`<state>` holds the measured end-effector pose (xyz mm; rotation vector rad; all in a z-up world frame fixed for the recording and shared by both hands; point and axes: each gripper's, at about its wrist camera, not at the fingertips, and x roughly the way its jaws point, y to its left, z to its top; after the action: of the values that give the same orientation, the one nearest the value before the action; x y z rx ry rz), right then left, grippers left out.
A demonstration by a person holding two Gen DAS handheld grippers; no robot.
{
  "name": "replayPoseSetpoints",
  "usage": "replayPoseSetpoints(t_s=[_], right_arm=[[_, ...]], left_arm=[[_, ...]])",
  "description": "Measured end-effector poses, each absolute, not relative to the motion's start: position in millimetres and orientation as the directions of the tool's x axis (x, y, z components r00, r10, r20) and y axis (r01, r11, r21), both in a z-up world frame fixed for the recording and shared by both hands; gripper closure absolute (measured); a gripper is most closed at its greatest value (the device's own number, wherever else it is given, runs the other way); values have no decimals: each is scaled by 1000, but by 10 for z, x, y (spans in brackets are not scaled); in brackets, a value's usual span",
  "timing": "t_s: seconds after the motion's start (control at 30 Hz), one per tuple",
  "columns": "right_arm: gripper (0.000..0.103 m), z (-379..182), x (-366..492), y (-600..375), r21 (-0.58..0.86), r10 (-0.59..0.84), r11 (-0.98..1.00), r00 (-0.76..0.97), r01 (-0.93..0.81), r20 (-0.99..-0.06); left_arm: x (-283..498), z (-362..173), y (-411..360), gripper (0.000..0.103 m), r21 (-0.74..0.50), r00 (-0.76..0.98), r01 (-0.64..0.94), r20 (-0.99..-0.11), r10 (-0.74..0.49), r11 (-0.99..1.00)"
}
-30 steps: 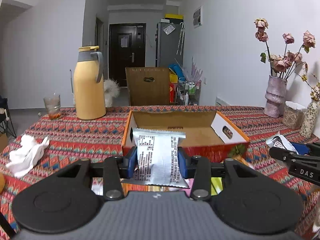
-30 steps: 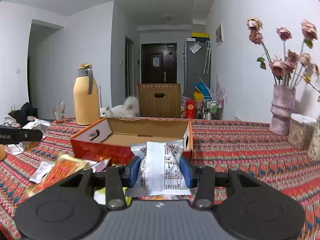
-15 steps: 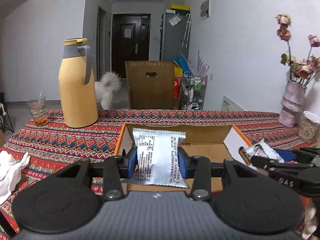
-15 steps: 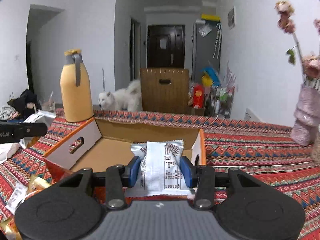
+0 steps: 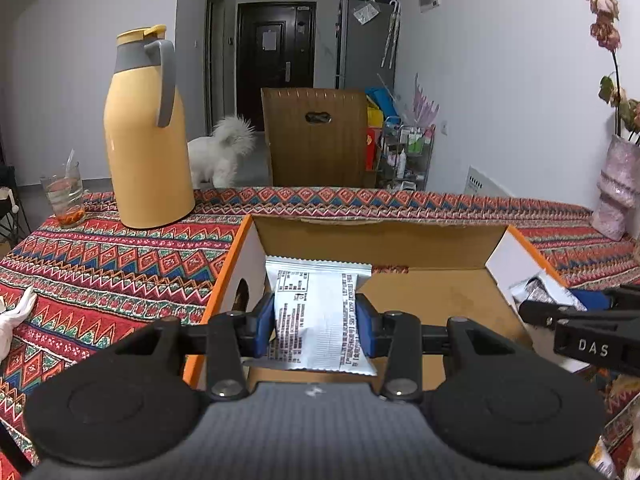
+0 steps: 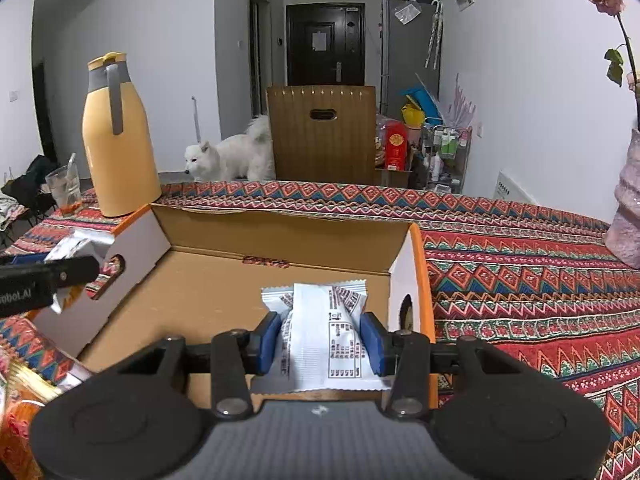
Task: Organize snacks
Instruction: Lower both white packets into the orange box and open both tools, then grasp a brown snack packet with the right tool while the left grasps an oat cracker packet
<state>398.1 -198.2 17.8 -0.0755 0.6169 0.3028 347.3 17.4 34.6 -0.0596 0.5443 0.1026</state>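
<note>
Now the left gripper is pressed onto a silver snack packet, which is held over the left end of the open cardboard box. The right gripper is pinched on a white snack packet, held over the box's right end. The box is set on the patterned tablecloth, with a yellow thermos near its far left corner.

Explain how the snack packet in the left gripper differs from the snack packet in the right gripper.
The left packet is silvery and lies flat, its print running sideways; the right packet is whiter, with a raised seam down its middle. The left packet hangs over the left side of the cardboard box, the right packet over its right side. Both are small sealed pouches, each clamped between blue pads above the open box.
</note>
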Motion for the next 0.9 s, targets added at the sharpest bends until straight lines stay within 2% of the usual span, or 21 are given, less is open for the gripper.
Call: replayPoseSetpoints(t_s=[0.07, 0.13, 0.17, 0.2, 0.23, 0.3, 0.37, 0.53, 0.9], right_arm=[[60, 141, 3983, -1977, 14, 256, 953, 782, -302, -568], [59, 109, 3997, -1985, 23, 266, 951, 776, -309, -571], [58, 84, 4011, -1984, 23, 269, 949, 771, -314, -577], [58, 58, 4023, -1984, 22, 269, 949, 767, -316, -582], [56, 41, 4026, -1986, 23, 270, 948, 766, -317, -584], [39, 33, 4017, -1995, 35, 281, 946, 761, -323, -584], [14, 59, 3978, -2030, 44, 286, 947, 774, -318, -565], [0, 136, 3908, -2131, 72, 292, 951, 799, -301, -525], [0, 409, 3548, -2213, 67, 292, 954, 852, -292, -435]], left_arm=[[3469, 344, 202, 61, -47, 853, -108, -518, 68, 993], [3453, 339, 221, 54, -57, 858, -105, -509, 62, 993], [3443, 339, 228, 42, -65, 862, -99, -505, 53, 993], [3428, 341, 235, 25, -68, 865, -100, -498, 54, 993], [3409, 349, 229, 19, -65, 870, -107, -488, 62, 992], [3362, 377, 247, 10, -71, 884, -108, -464, 63, 992], [3324, 409, 277, 0, -92, 893, -108, -447, 56, 990], [3256, 478, 280, 0, -101, 904, -119, -423, 66, 988], [3009, 703, 217, 0, -77, 916, -111, -394, 72, 991]])
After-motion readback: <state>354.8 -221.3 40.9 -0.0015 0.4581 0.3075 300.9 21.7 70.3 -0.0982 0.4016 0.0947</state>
